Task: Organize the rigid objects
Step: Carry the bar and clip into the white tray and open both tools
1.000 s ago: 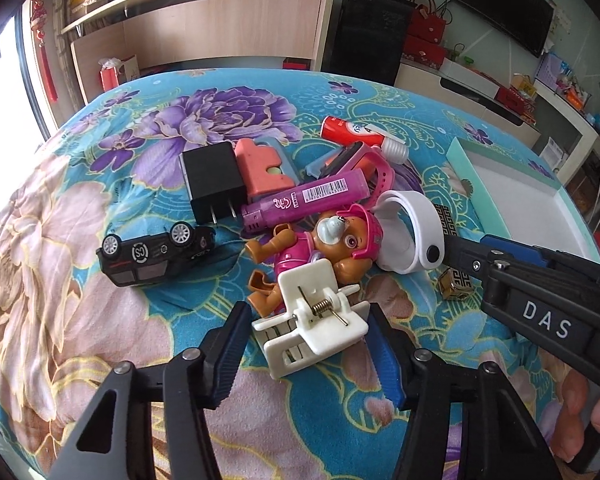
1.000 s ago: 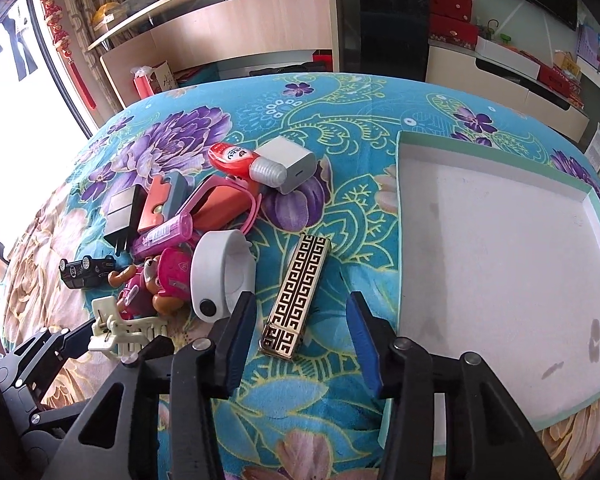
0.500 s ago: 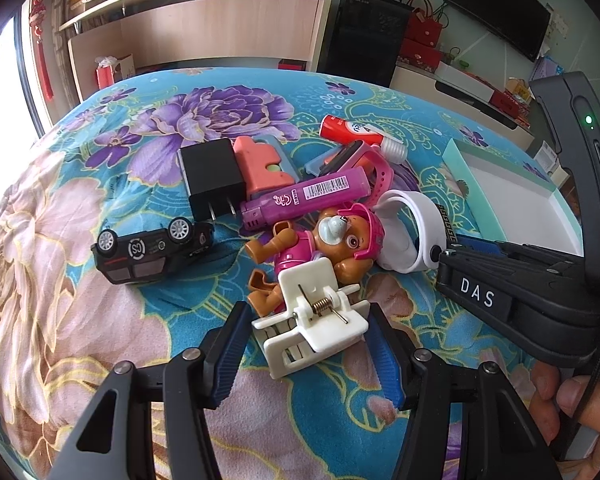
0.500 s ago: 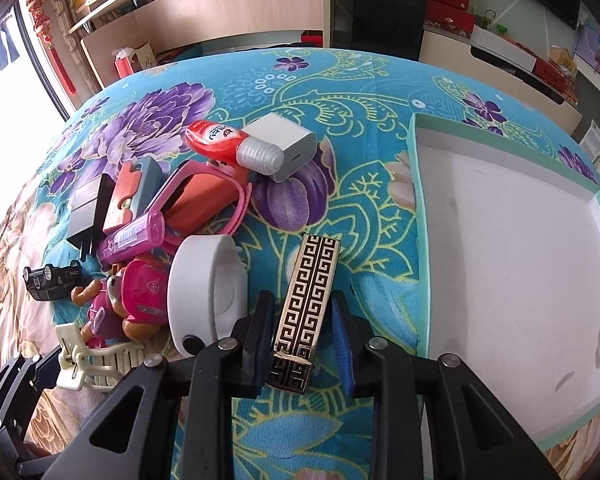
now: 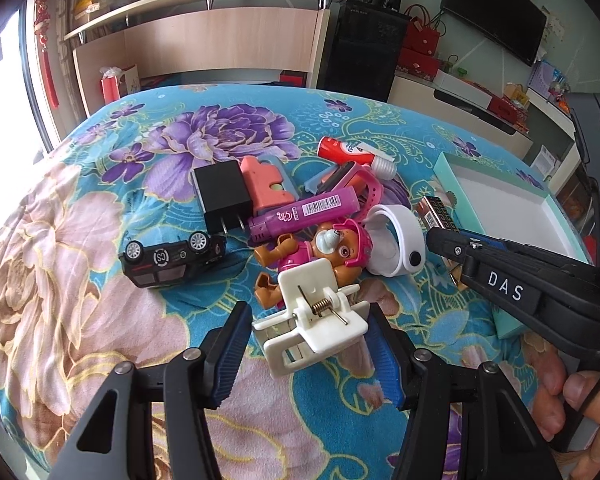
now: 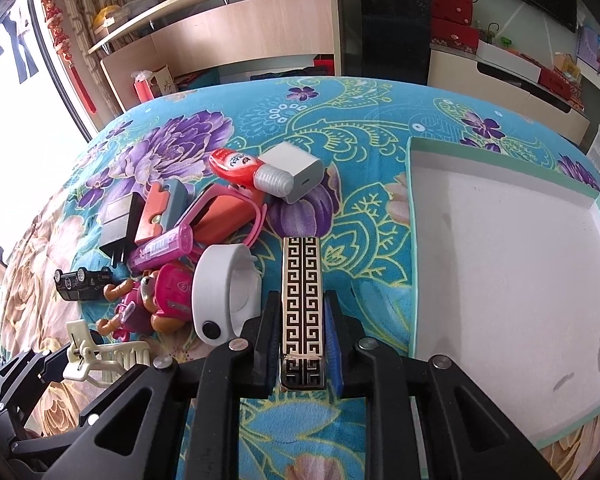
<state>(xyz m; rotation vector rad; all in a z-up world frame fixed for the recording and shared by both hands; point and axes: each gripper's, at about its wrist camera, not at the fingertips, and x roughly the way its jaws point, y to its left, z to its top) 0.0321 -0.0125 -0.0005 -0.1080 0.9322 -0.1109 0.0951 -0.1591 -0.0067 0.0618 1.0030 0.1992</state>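
My right gripper (image 6: 302, 314) is shut on the near end of a black-and-gold patterned bar (image 6: 302, 276), which lies on the floral cloth just left of the white tray (image 6: 413, 240). The left wrist view shows that bar (image 5: 436, 212) under the right gripper's tips. My left gripper (image 5: 308, 344) is shut on a white hair clip (image 5: 316, 312), with both blue pads against its sides. The clip leans on a pink dog toy (image 5: 332, 248). A white wristband (image 5: 400, 240) lies between the dog and the bar.
A pile sits behind the clip: an overturned black toy car (image 5: 168, 260), a black charger (image 5: 220, 192), a purple tube (image 5: 304, 212), a pink watch (image 6: 224, 216), a red tube (image 6: 236, 168) and a white charger (image 6: 296, 168). A hand (image 5: 580, 396) holds the right gripper.
The right gripper moved forward over the patterned bar and closed on its near end, and the bar now points straight ahead. The left gripper kept still around the clip.
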